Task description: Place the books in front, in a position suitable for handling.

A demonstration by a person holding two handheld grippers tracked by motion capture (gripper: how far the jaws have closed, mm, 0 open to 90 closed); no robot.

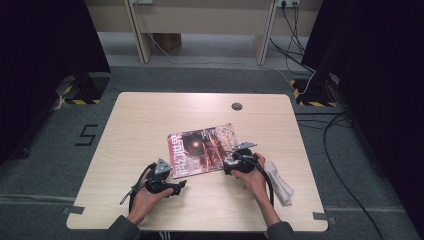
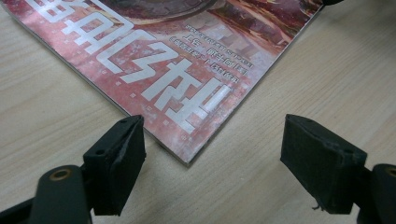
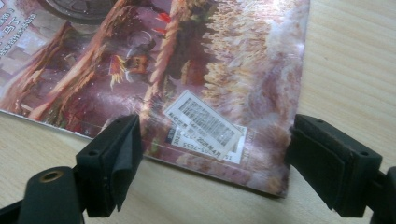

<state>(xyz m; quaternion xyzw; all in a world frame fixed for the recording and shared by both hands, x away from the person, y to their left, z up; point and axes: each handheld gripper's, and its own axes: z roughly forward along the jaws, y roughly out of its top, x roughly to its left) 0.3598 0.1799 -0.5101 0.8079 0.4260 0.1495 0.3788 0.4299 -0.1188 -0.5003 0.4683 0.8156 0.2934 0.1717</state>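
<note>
— Jaws apart on both sides, nothing between the pads yet! Start with the big picture for us.

— Wooden table, and a magazine lying flat on it, closed, cover up, a little toward the person's side. Left gripper sits on the table just off the magazine's near left corner; right gripper is at its near right edge. Off to the right, a white cloth lies beside the right hand, untouched.

— And from the grippers themselves?

— From the left one, the magazine has its corner pointing straight into the gap between the two black pads, close but not touching. From the right one, the pads straddle the lower edge of the cover, right by the barcode sticker.

— So which step is this?

— I'd call it the approach: both hands lining up on the near edge, no grip made.

— What does the next move need?

— My guess: one pad has to slip under that thin edge, since it lies flush on the wood. Low angle, a gentle nudge, then close. Push too hard and it may just slide away.
</note>
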